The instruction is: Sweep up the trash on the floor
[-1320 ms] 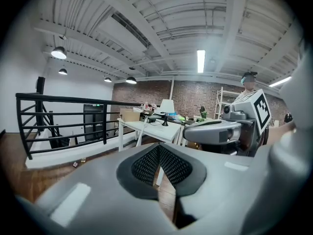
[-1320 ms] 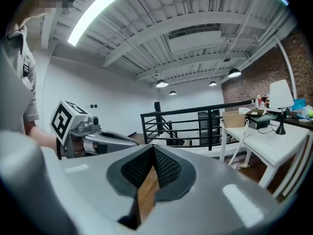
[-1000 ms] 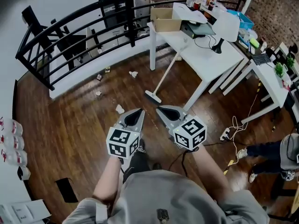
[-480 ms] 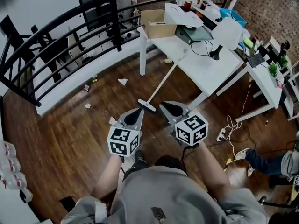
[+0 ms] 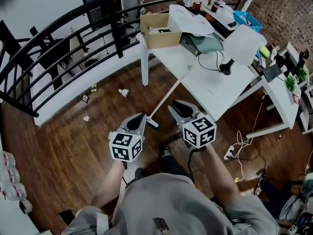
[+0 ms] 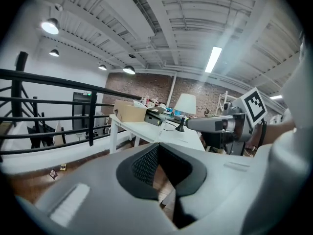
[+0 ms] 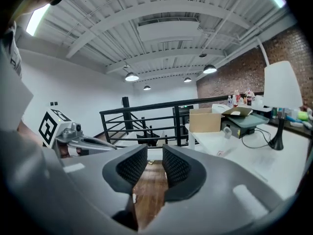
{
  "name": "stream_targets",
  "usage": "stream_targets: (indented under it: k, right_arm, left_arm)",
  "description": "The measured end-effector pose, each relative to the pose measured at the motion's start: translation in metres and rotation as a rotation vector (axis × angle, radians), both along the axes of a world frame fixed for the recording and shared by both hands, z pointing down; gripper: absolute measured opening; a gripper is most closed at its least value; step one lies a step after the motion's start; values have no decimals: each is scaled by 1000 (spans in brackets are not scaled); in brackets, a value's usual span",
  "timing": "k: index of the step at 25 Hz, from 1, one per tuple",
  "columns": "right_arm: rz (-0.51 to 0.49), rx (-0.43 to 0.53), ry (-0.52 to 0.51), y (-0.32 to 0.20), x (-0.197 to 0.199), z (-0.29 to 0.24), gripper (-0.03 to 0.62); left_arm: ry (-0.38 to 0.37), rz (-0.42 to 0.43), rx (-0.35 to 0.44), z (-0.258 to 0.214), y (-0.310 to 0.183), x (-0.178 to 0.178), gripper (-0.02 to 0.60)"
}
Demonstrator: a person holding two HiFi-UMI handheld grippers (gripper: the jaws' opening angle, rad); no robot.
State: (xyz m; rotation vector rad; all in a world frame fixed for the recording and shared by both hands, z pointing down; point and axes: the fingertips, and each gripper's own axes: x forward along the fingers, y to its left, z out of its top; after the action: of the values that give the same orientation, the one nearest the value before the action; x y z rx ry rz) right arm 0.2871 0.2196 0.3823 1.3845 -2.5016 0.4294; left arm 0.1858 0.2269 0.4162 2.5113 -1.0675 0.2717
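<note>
A broom (image 5: 168, 94) leans with its pale handle against the white table (image 5: 205, 82), its head on the wood floor right beside my left gripper's tip. My left gripper (image 5: 139, 118) is shut and holds nothing, as its own view (image 6: 157, 153) also shows. My right gripper (image 5: 176, 105) is just right of the broom's head, its jaws opening with only bare floor between them (image 7: 155, 168). Scraps of trash lie on the floor to the left: a crumpled paper (image 5: 123, 92), a wrapper (image 5: 85, 98) and another scrap (image 5: 86, 117).
A black railing (image 5: 58, 48) curves along the floor's far edge. The table bears a cardboard box (image 5: 157, 29), a lamp (image 5: 242, 45), a printer and cables. A second desk (image 5: 281, 97) stands at the right, with a power strip and cords (image 5: 234, 148) on the floor.
Both grippers have come forward toward the table and the broom, whose head now sits by the left gripper's tip. The right gripper's jaws have parted slightly.
</note>
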Motion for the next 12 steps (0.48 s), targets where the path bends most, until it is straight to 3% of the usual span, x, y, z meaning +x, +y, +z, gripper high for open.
stream_targets:
  k: [4,12]
  right_arm:
    - [-5,-7,28,-54,44,10,97]
    - [69,-119,46,-135,127,66,159]
  left_arm:
    - [6,-69,-5,7,-36,29,8]
    - [-52,-145,-36,23,-77,76,8]
